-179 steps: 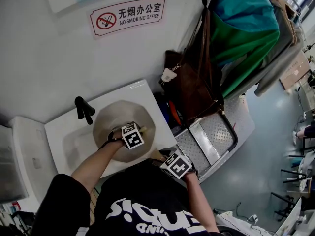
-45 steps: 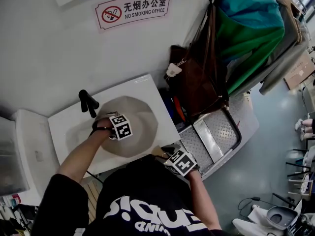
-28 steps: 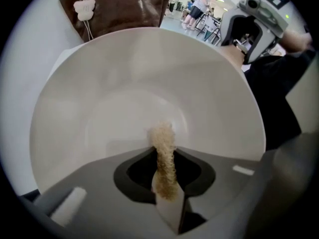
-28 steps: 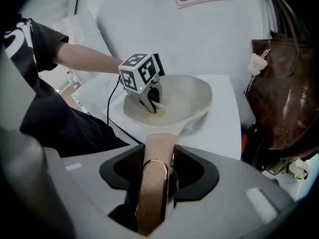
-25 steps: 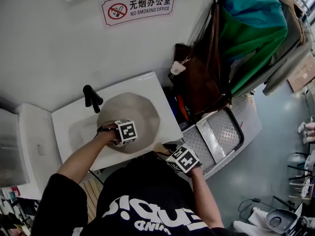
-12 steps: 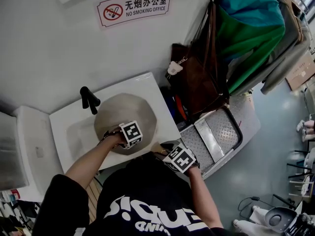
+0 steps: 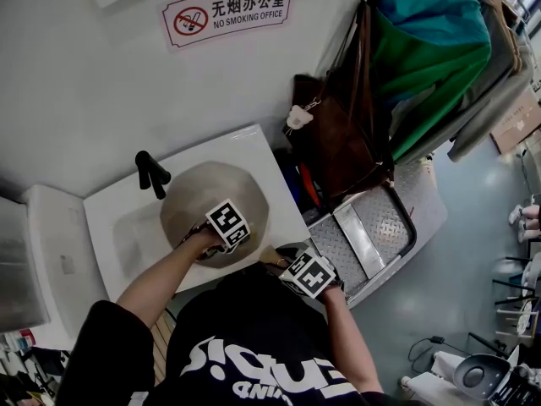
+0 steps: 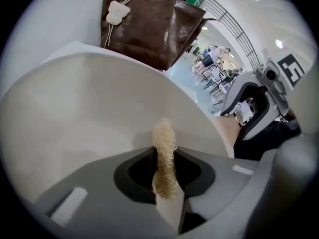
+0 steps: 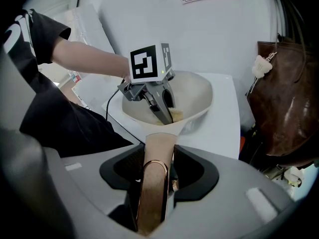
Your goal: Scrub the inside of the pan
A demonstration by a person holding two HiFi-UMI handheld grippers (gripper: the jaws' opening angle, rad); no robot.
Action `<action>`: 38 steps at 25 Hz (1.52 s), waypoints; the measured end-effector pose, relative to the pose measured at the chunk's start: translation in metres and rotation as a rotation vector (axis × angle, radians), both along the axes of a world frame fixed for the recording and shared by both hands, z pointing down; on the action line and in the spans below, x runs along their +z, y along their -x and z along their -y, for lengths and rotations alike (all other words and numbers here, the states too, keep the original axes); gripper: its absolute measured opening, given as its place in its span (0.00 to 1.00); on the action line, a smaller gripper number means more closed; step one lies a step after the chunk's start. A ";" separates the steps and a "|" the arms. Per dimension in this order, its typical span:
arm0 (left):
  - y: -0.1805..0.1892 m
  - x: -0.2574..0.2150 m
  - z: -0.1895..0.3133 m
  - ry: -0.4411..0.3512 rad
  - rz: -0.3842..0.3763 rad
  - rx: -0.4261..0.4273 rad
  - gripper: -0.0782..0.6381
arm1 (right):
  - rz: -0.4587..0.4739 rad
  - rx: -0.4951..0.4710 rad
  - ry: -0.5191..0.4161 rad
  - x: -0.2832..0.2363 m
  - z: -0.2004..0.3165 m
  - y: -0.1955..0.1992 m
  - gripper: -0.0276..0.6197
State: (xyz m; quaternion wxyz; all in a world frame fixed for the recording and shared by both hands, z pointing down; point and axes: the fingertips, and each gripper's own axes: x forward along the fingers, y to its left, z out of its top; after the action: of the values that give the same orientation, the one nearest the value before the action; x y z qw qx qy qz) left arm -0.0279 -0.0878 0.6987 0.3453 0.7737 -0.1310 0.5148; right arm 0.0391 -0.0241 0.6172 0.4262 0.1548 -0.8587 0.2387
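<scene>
White sign — "NO SMOKING OFFICE" — above pan

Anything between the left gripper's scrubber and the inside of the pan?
Nothing visible. The left gripper holds the scrubber down inside the pan, whose wall is bare around it. The right gripper clamps the handle, outside the bowl.

Far wall: white sign, red no-smoking symbol, reading "无烟办公室 NO SMOKING OFFICE". Near, black shirt: big white lettering, upside down, not legible.
</scene>
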 end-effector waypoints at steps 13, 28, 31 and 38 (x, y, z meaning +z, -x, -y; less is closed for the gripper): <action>-0.011 0.000 0.053 -0.196 -0.019 -0.079 0.21 | -0.020 -0.009 0.004 0.003 0.000 0.000 0.34; -0.024 -0.018 0.059 -0.231 -0.109 -0.124 0.21 | 0.048 0.026 0.011 0.012 0.004 -0.003 0.33; -0.020 -0.023 0.061 -0.244 -0.122 -0.143 0.21 | 0.077 0.049 -0.021 0.012 0.010 -0.005 0.30; -0.009 -0.029 0.060 -0.262 -0.135 -0.204 0.21 | 0.134 0.071 -0.054 0.010 0.018 -0.008 0.18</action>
State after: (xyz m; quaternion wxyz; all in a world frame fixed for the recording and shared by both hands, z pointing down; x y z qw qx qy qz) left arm -0.0185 -0.1482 0.6693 0.2999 0.8276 -0.2515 0.4025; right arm 0.0467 -0.0416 0.6270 0.3547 0.1802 -0.8854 0.2404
